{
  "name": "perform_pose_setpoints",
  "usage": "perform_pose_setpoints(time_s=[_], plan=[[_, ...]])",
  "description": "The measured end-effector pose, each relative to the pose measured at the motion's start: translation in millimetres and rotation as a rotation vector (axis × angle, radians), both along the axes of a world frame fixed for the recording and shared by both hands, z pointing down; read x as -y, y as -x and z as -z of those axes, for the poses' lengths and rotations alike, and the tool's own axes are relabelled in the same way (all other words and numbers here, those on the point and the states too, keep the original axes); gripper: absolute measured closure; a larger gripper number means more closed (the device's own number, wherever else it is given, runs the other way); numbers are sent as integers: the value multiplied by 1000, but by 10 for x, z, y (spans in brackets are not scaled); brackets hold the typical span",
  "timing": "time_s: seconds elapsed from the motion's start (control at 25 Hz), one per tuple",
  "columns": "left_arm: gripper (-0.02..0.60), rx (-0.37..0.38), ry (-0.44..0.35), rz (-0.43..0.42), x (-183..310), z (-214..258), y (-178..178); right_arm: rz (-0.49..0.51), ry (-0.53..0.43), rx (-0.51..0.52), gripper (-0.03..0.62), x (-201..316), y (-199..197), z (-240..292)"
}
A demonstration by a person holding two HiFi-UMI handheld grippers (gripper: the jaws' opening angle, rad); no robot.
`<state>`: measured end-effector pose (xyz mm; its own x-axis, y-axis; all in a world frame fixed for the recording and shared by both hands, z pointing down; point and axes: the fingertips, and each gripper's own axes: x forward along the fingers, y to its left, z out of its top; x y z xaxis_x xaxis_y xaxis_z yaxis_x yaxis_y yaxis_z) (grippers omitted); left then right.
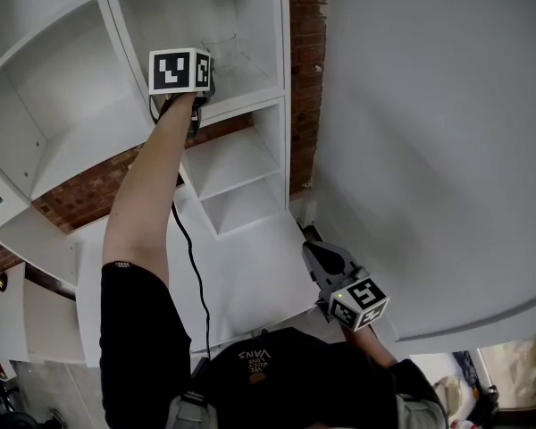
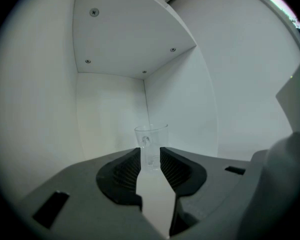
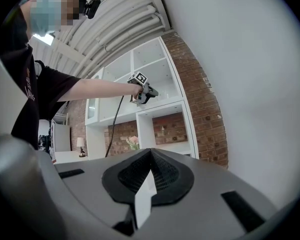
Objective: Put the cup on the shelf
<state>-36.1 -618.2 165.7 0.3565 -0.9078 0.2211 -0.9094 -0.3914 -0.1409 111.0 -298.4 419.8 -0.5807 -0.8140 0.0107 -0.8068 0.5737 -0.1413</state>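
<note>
A clear plastic cup (image 2: 151, 143) stands upright on the floor of a white shelf compartment (image 2: 110, 99), near its back corner. My left gripper (image 2: 150, 153) is just in front of the cup, jaws open a narrow gap, and the cup stands beyond the fingertips, not between them. In the head view the cup (image 1: 221, 50) shows faintly in the upper compartment, with my left gripper (image 1: 207, 77) raised to that compartment's front edge. My right gripper (image 1: 314, 250) hangs low at the right, shut and holding nothing; its own view shows the jaws (image 3: 150, 153) meeting at the tips.
The white shelf unit (image 1: 241, 164) has several open compartments against a red brick wall (image 1: 305, 52). A plain white wall (image 1: 438, 132) fills the right side. A black cable (image 1: 195, 257) hangs from the left gripper. A small lamp (image 3: 80, 145) and flowers (image 3: 133, 142) sit far off.
</note>
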Motion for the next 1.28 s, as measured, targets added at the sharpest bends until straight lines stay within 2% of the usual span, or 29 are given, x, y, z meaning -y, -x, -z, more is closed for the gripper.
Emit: perform_pose_setpoints(time_s=[0.16,0.32,0.52,0.64,1.0,1.28], plan=[[480,-38,-52,-7,-245,33,1,29,1,-4,594,-134,26,-31],[480,-76,-86,-59,-530,30,-66,51,8,-2,594,-293,35,-69],[502,-19,-159,-106,-924,-49,-137,80,17,1,594,-478,24,-83],[557,-21,-193,-135,-1188,-193,-183,101,25,-4,594,-567,10,-113],[572,-82,-193,-190,-1881,-846,-199,133,30,14,594,-736,1,-188],[575,-126,-177,-175,-2388,-1489,-66,130,34,19,594,-808,-36,-245]])
